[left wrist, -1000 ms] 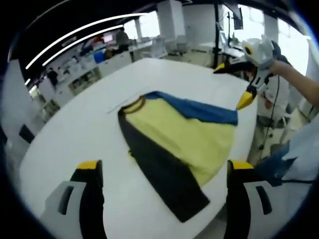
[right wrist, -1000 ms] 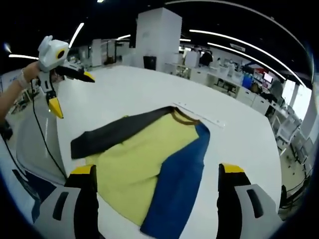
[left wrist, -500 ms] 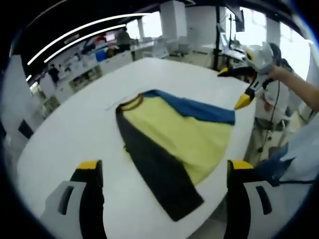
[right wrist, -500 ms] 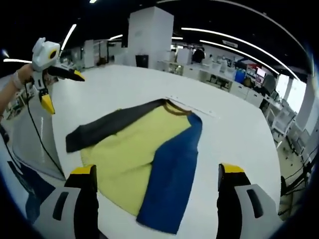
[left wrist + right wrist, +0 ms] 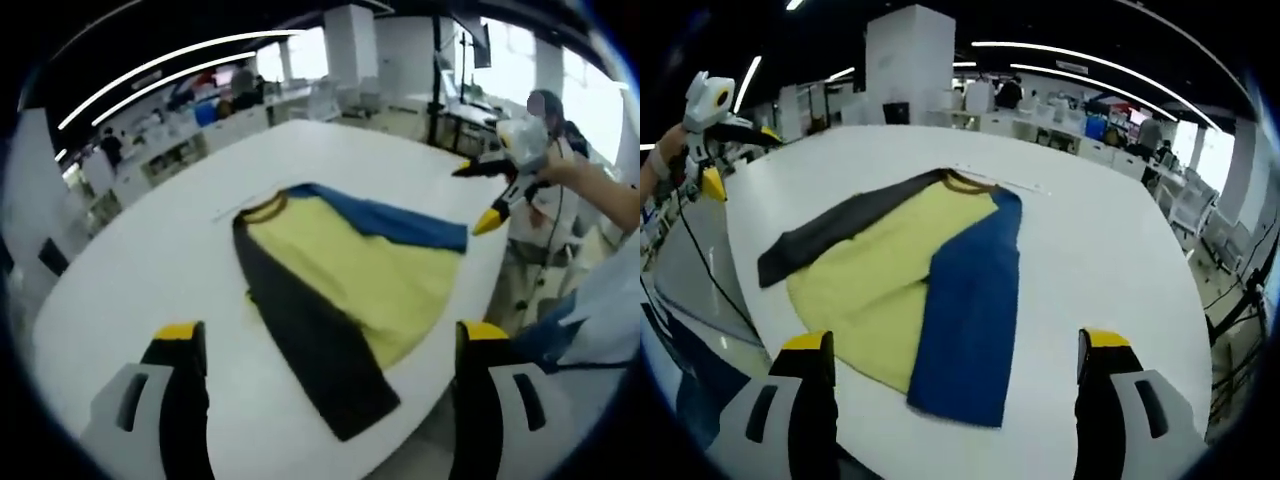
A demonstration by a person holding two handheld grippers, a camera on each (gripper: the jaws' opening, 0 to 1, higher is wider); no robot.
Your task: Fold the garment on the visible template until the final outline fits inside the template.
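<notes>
Garment (image 5: pixel 345 275) spread on white table (image 5: pixel 150 270), template hard to make out; left gripper (image 5: pixel 325 385) and right gripper (image 5: pixel 955 390) wide apart, holding nothing.

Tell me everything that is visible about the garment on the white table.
The garment is a long-sleeved top of soft-looking cloth, with a yellow body, one dark grey sleeve, one blue sleeve and a brown collar. It lies flat on the white table, both sleeves laid down along its sides, the collar toward the table's middle and the hem near the table's edge. Neither gripper touches it; both are open and apart from it.
</notes>
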